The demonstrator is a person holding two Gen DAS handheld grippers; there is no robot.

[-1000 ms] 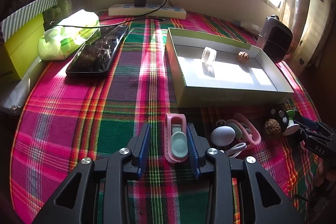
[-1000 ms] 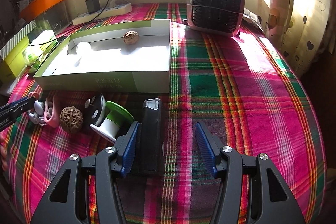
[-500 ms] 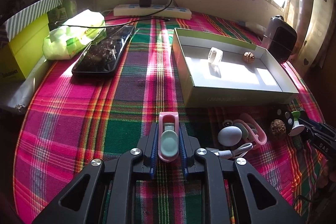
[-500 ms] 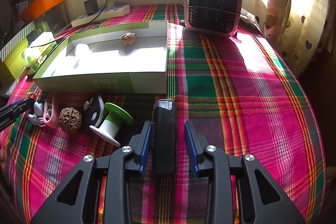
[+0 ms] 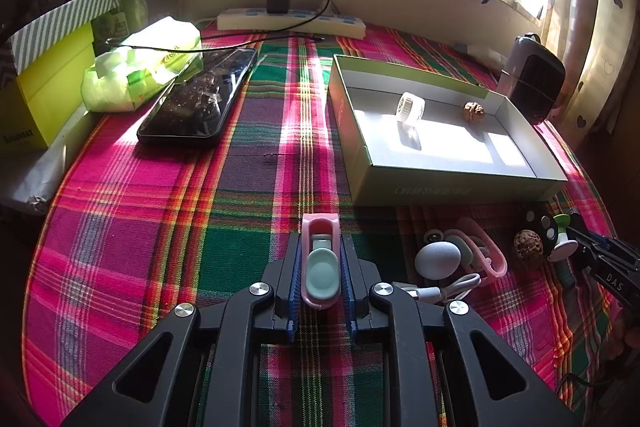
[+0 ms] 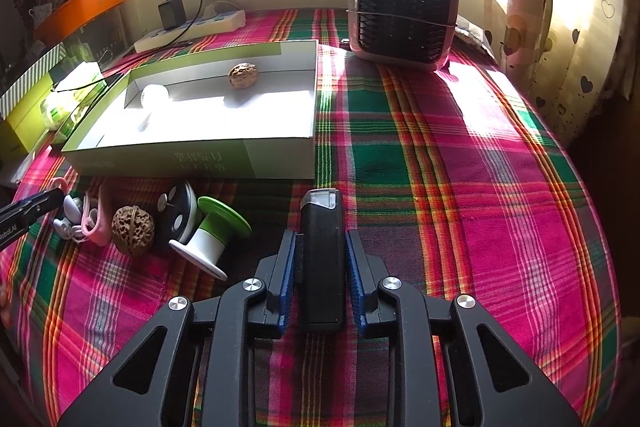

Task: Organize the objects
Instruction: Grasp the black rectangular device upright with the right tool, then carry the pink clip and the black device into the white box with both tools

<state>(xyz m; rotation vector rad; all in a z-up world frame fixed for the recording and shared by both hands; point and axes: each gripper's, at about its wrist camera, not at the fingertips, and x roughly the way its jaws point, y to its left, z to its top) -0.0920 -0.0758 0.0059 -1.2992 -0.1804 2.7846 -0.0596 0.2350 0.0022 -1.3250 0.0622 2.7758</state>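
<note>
The left gripper [image 5: 321, 269] is closed on a pink clip [image 5: 320, 259] with a pale green middle. The clip looks like smooth, hard plastic, long with round ends. It is likely light and a bit slippery, so holding it by its two long flat sides, as now, seems the safest way. It sits low over the checked cloth on the worktop [image 5: 160, 227], just in front of the green box [image 5: 440, 183].

The right gripper [image 6: 320, 267] is closed on a black lighter [image 6: 322, 259] with a shiny grey top. It looks stiff and smooth, a straight block shape, probably a little heavier than the clip. The blue pads [image 6: 289, 275] press on its long sides, near the middle, which should stop it from tipping.

The box is thin card, open on top, with low walls that could bend if bumped. Inside lie a white ring [image 5: 411, 105] and a bumpy brown walnut [image 5: 473, 111].

Near the box, on the cloth, wait another walnut [image 6: 133, 227], a green and white spool [image 6: 212, 235], a black round thing [image 6: 178, 211], a smooth grey egg shape [image 5: 437, 259], pink loops [image 5: 480, 255] and a soft white cable [image 5: 448, 289]. The round ones may roll, and the cable will flop
</note>
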